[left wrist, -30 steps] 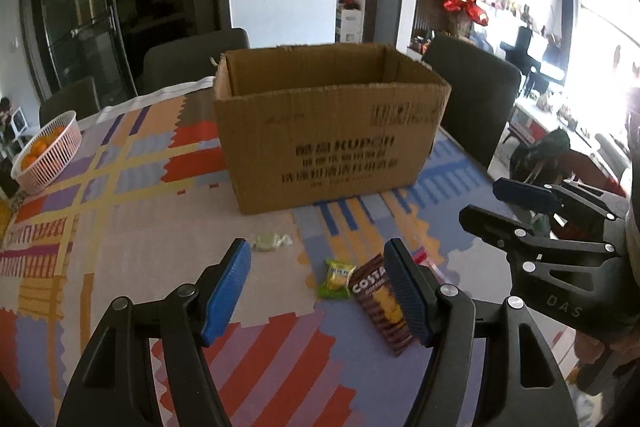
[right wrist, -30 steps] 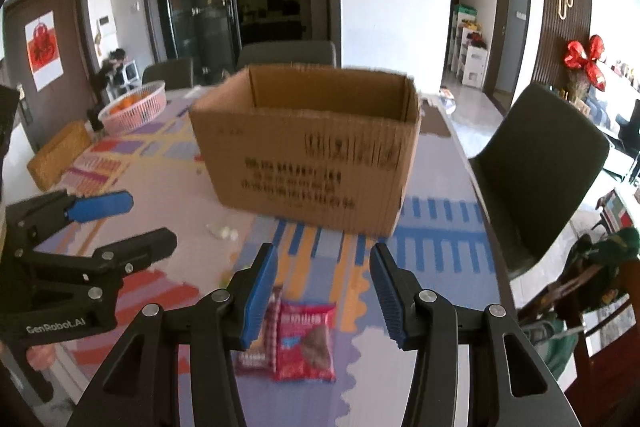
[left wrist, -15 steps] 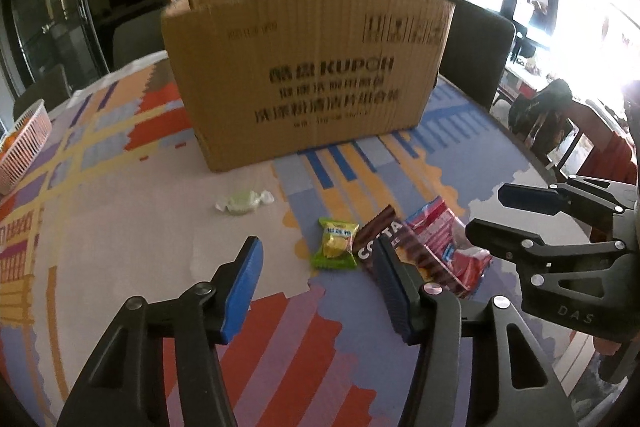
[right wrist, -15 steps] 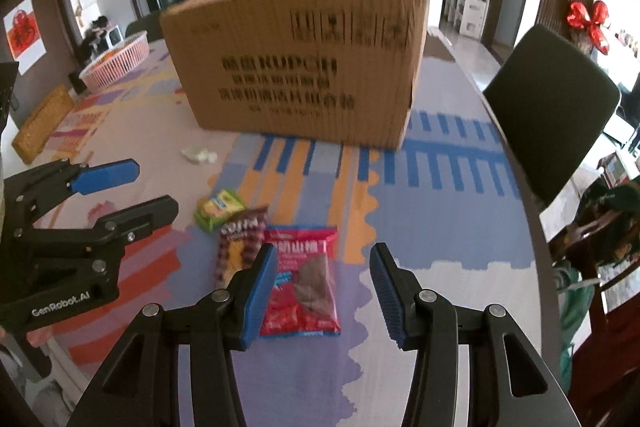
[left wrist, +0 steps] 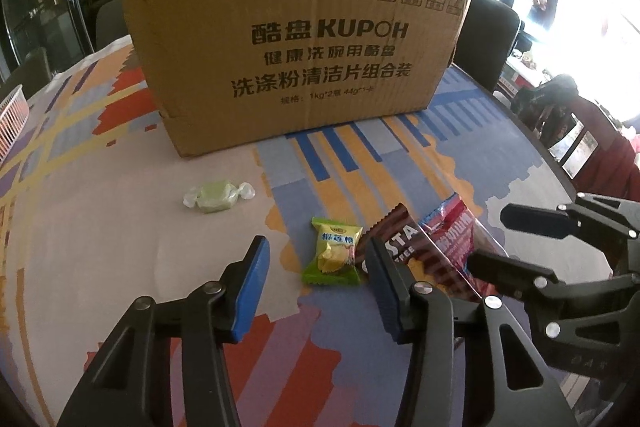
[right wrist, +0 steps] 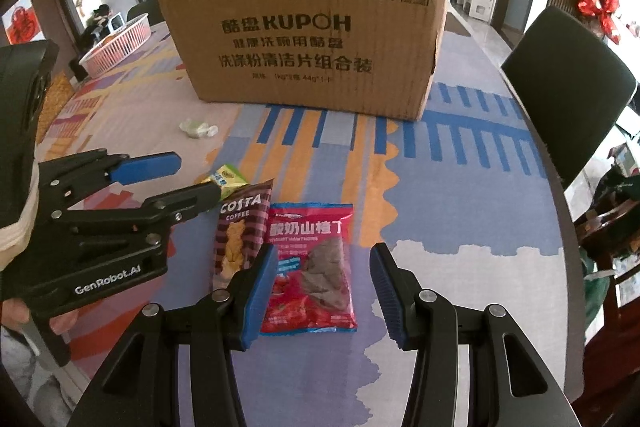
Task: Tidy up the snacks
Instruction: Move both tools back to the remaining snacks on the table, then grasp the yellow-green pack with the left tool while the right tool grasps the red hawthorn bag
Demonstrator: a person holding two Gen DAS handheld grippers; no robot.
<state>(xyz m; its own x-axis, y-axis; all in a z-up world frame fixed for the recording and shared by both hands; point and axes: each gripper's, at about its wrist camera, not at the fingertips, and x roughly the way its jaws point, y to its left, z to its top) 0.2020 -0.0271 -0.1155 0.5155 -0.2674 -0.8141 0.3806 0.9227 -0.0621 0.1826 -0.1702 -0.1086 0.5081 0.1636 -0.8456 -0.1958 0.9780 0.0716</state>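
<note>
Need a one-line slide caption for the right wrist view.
Right gripper open over a red hawthorn snack packet, brown Costa packet alongside, brown cardboard box behind.

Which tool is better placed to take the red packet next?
Right. The right tool is open with the red packet between its fingers; the left tool frames the green candy instead.
</note>
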